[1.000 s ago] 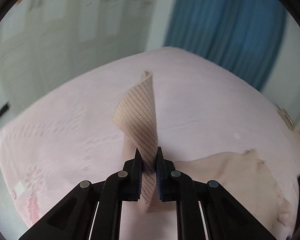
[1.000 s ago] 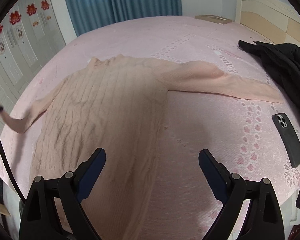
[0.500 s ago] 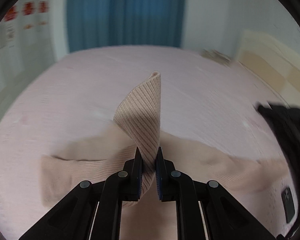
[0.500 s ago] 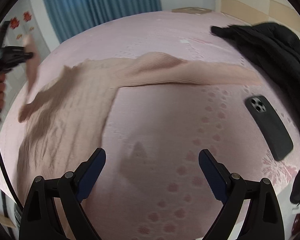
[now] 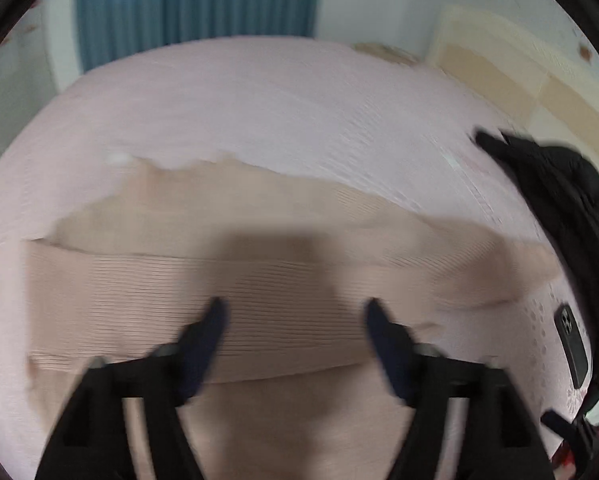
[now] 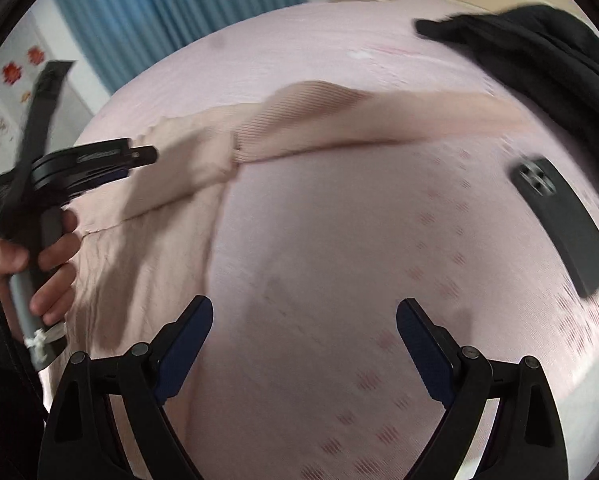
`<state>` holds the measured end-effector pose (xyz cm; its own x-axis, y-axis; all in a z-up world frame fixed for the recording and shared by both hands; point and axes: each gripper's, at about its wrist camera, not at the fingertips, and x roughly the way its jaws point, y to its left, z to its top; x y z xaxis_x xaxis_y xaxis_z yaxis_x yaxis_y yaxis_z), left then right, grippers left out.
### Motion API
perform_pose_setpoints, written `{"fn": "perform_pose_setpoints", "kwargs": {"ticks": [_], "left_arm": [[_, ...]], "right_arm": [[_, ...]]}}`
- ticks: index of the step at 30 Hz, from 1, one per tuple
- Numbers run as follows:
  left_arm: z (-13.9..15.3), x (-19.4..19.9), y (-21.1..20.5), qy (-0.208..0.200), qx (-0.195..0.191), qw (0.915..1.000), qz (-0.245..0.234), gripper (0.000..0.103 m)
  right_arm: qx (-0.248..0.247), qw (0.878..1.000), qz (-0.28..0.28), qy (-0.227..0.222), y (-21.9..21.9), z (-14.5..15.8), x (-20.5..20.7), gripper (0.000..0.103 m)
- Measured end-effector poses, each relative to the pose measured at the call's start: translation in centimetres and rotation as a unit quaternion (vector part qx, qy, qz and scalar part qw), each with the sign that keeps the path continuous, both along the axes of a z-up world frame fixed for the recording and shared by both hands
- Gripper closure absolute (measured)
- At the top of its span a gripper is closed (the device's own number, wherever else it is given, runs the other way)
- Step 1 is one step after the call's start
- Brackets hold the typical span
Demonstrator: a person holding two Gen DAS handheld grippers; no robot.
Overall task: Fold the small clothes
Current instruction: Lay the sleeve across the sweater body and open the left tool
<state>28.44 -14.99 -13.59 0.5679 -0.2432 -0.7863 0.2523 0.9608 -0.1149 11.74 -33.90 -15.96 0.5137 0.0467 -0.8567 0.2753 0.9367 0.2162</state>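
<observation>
A beige knit sweater [image 5: 203, 248] lies on the pink bed [image 5: 259, 100]. One ribbed sleeve [image 5: 159, 284] is folded across its body. The other sleeve [image 6: 419, 116] stretches out to the right toward the black garment. My left gripper [image 5: 293, 312] is open and empty just above the folded sleeve; it also shows in the right wrist view [image 6: 139, 156], held in a hand. My right gripper [image 6: 304, 320] is open and empty over bare bedspread, right of the sweater body [image 6: 151, 240].
A black garment [image 6: 539, 48] lies at the bed's right side, also in the left wrist view [image 5: 571, 200]. A black phone [image 6: 563, 224] lies face down on the bedspread near the right edge. Blue curtains [image 5: 195, 4] and a headboard [image 5: 511, 72] stand behind.
My left gripper has let go of the sleeve, which now lies flat across the sweater body, and its jaws have opened. My right gripper has shifted right over bare bedspread, still open.
</observation>
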Motion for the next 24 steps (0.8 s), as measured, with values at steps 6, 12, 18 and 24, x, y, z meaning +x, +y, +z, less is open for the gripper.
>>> {"fn": "perform_pose_setpoints", "kwargs": {"ticks": [6,12,18,24], "left_arm": [[-0.2,0.7,12.8,-0.006,0.011,0.9939,0.109,0.022],[-3.4,1.8,22.7,0.039,-0.042,0.9810,0.185,0.024],[-5.7,5.5,22.7,0.046,-0.087,0.9841,0.148,0.027],[-6.2,6.9,22.3,0.006,-0.114,0.9825,0.147,0.090]], "right_arm": [[0.023,0.998,0.033,-0.043,2.1,-0.1,6.8,0.019],[-0.010,0.999,0.035,-0.034,3.0,-1.5,13.3,0.035],[-0.027,0.999,0.030,-0.007,2.5,-3.7,17.4,0.039],[-0.051,0.995,0.081,-0.012,4.0,-3.9,18.8,0.099]]}}
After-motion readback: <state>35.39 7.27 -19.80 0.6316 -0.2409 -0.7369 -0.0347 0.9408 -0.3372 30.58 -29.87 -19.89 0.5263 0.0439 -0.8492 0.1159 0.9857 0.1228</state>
